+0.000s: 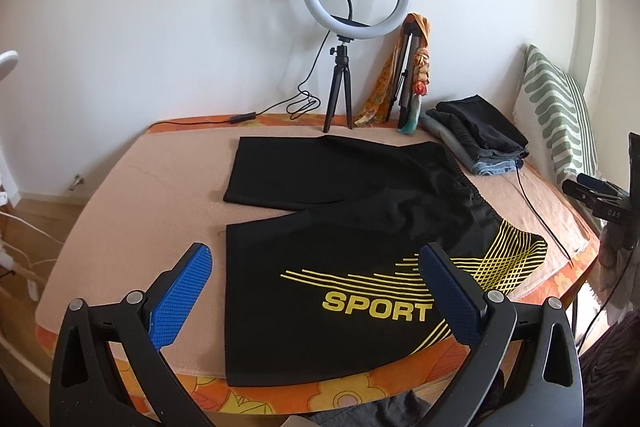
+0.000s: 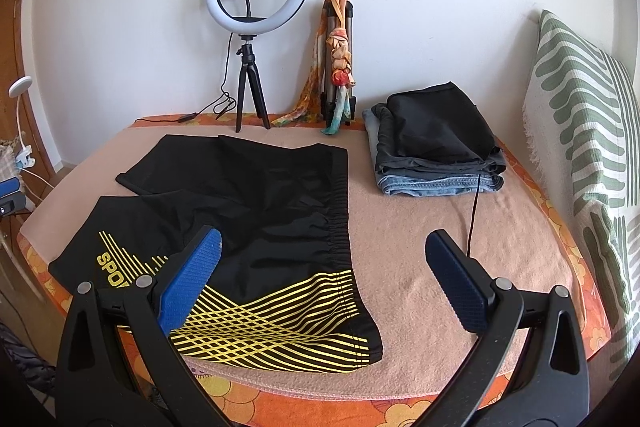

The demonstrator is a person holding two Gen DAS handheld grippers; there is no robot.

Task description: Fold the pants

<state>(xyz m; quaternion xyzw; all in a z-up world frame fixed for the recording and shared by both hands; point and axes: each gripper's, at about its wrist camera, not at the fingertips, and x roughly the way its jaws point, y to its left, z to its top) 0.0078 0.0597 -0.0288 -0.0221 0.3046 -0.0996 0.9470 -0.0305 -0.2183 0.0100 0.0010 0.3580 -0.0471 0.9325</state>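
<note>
Black sport shorts (image 1: 320, 227) with yellow stripes and the word SPORT lie spread flat on the peach blanket (image 1: 140, 195), both legs pointing left, waistband to the right. They also show in the right wrist view (image 2: 260, 227). My left gripper (image 1: 316, 287) is open and empty, hovering over the near leg. My right gripper (image 2: 324, 275) is open and empty, hovering over the near waistband corner.
A stack of folded clothes (image 2: 436, 147) sits at the back right. A ring light on a tripod (image 2: 256, 27) and a scarf-wrapped tripod (image 2: 340, 59) stand against the wall. A black cable (image 2: 474, 215) runs across the blanket. A striped cushion (image 2: 580, 127) leans at right.
</note>
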